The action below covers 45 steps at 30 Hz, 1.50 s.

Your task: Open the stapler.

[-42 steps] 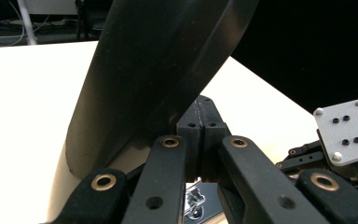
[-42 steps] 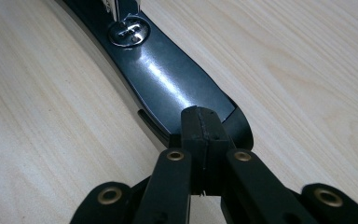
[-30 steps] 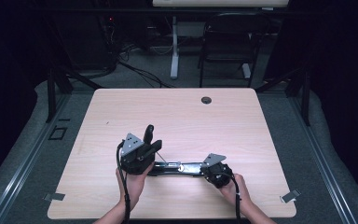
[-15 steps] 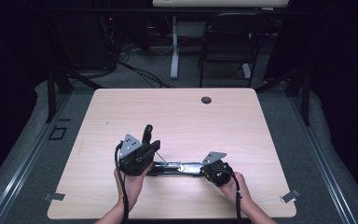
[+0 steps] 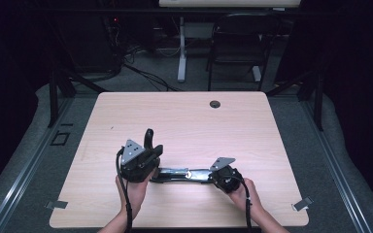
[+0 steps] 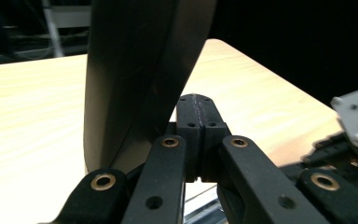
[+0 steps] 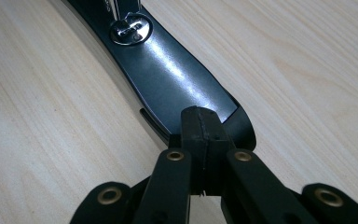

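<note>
Nothing had shifted since the earlier frames: both hands and the dark tool between them sat where they had a second before. The pale wooden table (image 5: 184, 121) spread wide under everything, with a small round dark grommet (image 5: 215, 104) near its far edge and strips of tape (image 5: 303, 204) at its near corners. Near the table's front edge lay the long black folding tool (image 5: 182, 174), one handle flat on the wood and its other black handle (image 5: 148, 140) standing upright at the left end. The left gripper (image 6: 196, 122) had its jaws pressed together just beside that upright handle; whether they pinched it could not be told. The right gripper (image 7: 200, 135) sat clenched at the rounded end of the flat handle (image 7: 168, 70), beyond its silver pivot screw (image 7: 130, 29).
</note>
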Available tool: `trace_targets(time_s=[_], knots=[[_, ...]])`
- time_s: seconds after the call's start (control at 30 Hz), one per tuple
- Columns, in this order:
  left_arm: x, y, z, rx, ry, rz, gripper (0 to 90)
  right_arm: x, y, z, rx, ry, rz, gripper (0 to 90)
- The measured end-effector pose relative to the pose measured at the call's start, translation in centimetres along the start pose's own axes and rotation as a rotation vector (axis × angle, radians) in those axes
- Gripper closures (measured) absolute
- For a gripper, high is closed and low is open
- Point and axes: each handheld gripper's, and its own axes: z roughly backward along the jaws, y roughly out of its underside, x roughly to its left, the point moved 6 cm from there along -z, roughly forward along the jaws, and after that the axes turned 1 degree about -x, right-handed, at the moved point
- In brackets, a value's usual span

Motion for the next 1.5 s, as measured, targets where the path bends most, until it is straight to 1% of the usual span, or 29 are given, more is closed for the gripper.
trace_targets(time_s=[0.03, 0.07, 0.13, 0.23, 0.27, 0.37, 0.4, 0.47, 0.5, 0.53, 0.6, 0.63, 0.67, 0.8, 0.87, 1.0, 1.03, 1.13, 1.2, 1.23, 1.27, 1.3, 1.33, 1.37, 1.43, 1.5], knots=[[0.5, -0.1, 0.1, -0.008, -0.004, 0.022, 90.0, 0.0, 0.0, 0.0, 0.0, 0.0, 0.001, 90.0], [0.9, -0.1, 0.3, -0.006, -0.013, 0.035, 90.0, 0.1, -0.1, -0.1, -0.011, -0.005, -0.008, 90.0], [1.6, -0.2, 0.6, -0.011, -0.024, 0.053, 90.0, 0.1, -0.1, -0.1, -0.01, -0.005, -0.006, 90.0], [1.8, -0.3, 0.7, -0.024, -0.034, 0.056, 90.0, 0.2, -0.1, -0.1, -0.015, -0.005, -0.007, 90.0], [1.8, -0.3, 0.8, -0.02, -0.038, 0.05, 90.0, 0.2, -0.1, -0.1, -0.015, -0.005, -0.007, 90.0], [1.8, -0.4, 0.8, -0.019, -0.039, 0.049, 90.0, 0.1, -0.1, -0.1, -0.01, 0.001, 0.0, 90.0], [1.8, -0.3, 0.8, -0.016, -0.043, 0.05, 90.0, 0.2, -0.1, -0.1, -0.016, -0.006, -0.008, 90.0], [2.0, -0.3, 0.9, -0.023, -0.049, 0.057, 90.0, 0.1, -0.1, -0.1, -0.012, -0.005, -0.005, 90.0], [2.1, -0.2, 1.0, -0.013, -0.052, 0.059, 90.0, 0.1, -0.1, -0.1, -0.012, -0.006, -0.005, 90.0], [2.2, -0.1, 1.0, -0.011, -0.054, 0.067, 89.9, 0.2, -0.1, -0.1, -0.018, -0.011, -0.01, 90.0], [2.5, 0.2, 1.0, 0.016, -0.036, 0.113, 89.9, 0.1, -0.1, -0.1, -0.011, -0.008, -0.008, 90.0], [2.5, 0.3, 0.9, 0.009, -0.035, 0.13, 89.9, 0.1, -0.1, -0.1, -0.011, -0.008, -0.008, 90.0], [2.6, 0.3, 0.9, 0.004, -0.038, 0.133, 89.9, 0.1, -0.1, -0.1, -0.011, -0.008, -0.007, 90.0], [2.5, 0.1, 1.1, 0.003, -0.052, 0.117, 89.1, 0.1, -0.1, -0.1, -0.01, -0.008, -0.003, 90.0], [2.5, 0.1, 1.1, 0.011, -0.057, 0.102, 88.9, 0.1, -0.1, -0.1, -0.01, -0.008, -0.003, 90.0], [2.9, 0.2, 1.3, 0.028, -0.069, 0.089, 88.0, 0.1, -0.1, -0.1, -0.011, -0.008, -0.005, 90.0], [3.1, 0.2, 1.4, 0.027, -0.069, 0.09, 87.5, 0.1, -0.1, -0.1, -0.011, -0.008, -0.006, 90.0], [3.9, 0.5, 1.8, 0.047, -0.086, 0.103, 87.4, 0.1, -0.1, -0.1, -0.01, -0.008, -0.006, 90.0], [4.7, 0.8, 2.0, 0.054, -0.109, 0.116, 87.0, 0.1, -0.1, -0.1, -0.005, -0.007, -0.001, 90.0], [5.1, 0.9, 2.1, 0.055, -0.114, 0.13, 87.2, 0.1, -0.1, -0.1, -0.005, -0.006, -0.002, 90.0], [5.5, 1.1, 2.2, 0.059, -0.116, 0.155, 87.4, 0.1, -0.1, -0.1, -0.005, -0.007, -0.002, 90.0], [5.8, 1.3, 2.3, 0.053, -0.091, 0.178, 88.6, 0.1, -0.1, 0.0, -0.01, -0.005, -0.002, 90.0], [6.0, 1.4, 2.4, 0.063, -0.104, 0.18, 90.0, 0.1, -0.1, -0.1, -0.005, -0.005, -0.001, 90.0], [6.0, 1.3, 2.4, 0.061, -0.102, 0.175, 89.8, 0.1, -0.1, -0.1, -0.004, -0.006, -0.001, 90.0], [5.8, 1.3, 2.4, 0.064, -0.111, 0.155, 88.8, 0.1, -0.1, -0.1, -0.006, -0.007, -0.002, 90.0], [5.7, 1.3, 2.3, 0.061, -0.113, 0.146, 87.9, 0.1, -0.1, -0.1, -0.005, -0.006, -0.004, 90.0]])
